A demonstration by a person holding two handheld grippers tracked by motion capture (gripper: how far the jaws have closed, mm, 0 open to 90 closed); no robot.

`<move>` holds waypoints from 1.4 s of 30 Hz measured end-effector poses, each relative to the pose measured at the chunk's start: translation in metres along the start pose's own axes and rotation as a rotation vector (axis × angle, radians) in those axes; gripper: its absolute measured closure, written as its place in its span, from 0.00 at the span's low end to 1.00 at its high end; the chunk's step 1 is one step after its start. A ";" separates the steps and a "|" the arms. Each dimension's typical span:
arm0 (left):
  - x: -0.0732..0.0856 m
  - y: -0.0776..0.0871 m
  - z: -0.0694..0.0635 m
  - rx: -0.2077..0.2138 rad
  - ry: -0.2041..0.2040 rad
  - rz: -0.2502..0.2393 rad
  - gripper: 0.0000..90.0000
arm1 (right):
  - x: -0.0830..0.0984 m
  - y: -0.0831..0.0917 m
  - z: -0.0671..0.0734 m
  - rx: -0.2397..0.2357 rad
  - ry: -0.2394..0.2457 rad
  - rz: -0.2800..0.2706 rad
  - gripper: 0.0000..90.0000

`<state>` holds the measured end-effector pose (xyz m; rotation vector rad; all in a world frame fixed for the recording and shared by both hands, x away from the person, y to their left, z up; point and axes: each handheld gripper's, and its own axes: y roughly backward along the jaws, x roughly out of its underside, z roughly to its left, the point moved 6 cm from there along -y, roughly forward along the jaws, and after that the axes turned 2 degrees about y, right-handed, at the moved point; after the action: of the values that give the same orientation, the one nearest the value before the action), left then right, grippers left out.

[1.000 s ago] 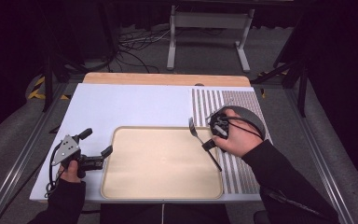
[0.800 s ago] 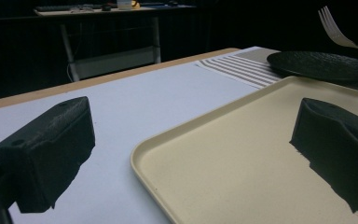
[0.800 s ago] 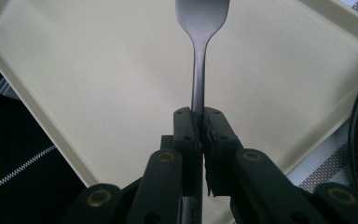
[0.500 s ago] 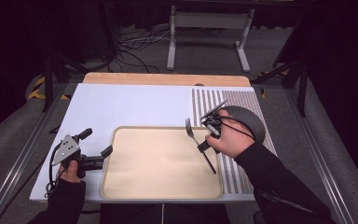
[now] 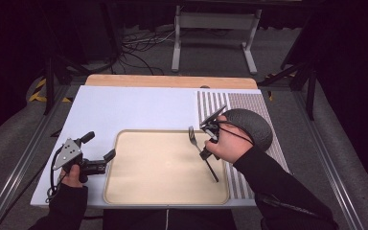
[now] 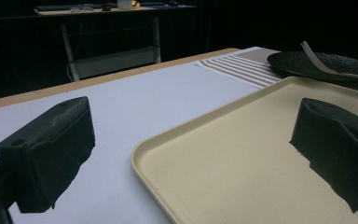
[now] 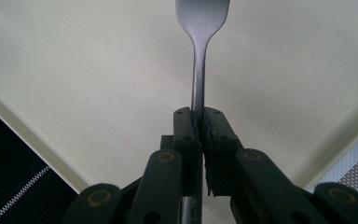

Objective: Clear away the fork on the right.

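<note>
A dark metal fork (image 5: 192, 133) hangs over the right part of the beige tray (image 5: 163, 167). My right gripper (image 5: 203, 153) is shut on its handle. In the right gripper view the fork (image 7: 198, 56) points away from the jaws, which are clamped on its neck, with the tray (image 7: 98, 70) close beneath my right gripper (image 7: 200, 116). My left gripper (image 5: 98, 146) rests open at the tray's left edge, held by a hand. In the left gripper view my left gripper (image 6: 193, 144) has nothing between its wide-apart jaws, which straddle the tray's corner (image 6: 242, 154).
A dark round plate (image 5: 249, 127) sits on the striped mat (image 5: 211, 103) at the right, behind the right hand. It also appears as a dark plate (image 6: 317, 63) in the left gripper view. The white tabletop (image 5: 134, 108) lies behind the tray, with a wooden strip (image 5: 172, 81) at its far edge.
The right hand with the fork has moved a little left and down, from the tray's right rim to over the tray. The left gripper has stayed still.
</note>
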<state>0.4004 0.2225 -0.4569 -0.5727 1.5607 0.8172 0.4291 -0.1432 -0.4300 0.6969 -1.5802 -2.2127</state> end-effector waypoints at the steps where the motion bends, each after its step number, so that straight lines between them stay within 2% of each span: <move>1: 0.000 0.000 0.000 0.002 -0.001 0.000 0.00 | 0.000 -0.001 0.000 0.002 -0.003 0.004 0.94; 7: 0.000 0.000 0.000 0.003 0.001 0.001 0.00 | 0.003 -0.009 -0.001 0.006 -0.041 0.050 0.94; 10: 0.000 -0.001 -0.001 0.004 0.001 0.003 0.00 | 0.003 -0.015 0.000 0.022 -0.055 0.084 0.94; 15: 0.000 -0.001 0.000 0.003 0.001 0.001 0.00 | 0.004 -0.020 -0.002 0.035 -0.074 0.110 0.94; 42: 0.000 0.000 0.000 0.000 -0.001 0.001 0.00 | 0.007 -0.037 -0.008 0.051 -0.119 0.167 0.94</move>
<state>0.4006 0.2224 -0.4570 -0.5718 1.5600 0.8185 0.4285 -0.1409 -0.4685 0.4363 -1.6914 -2.1332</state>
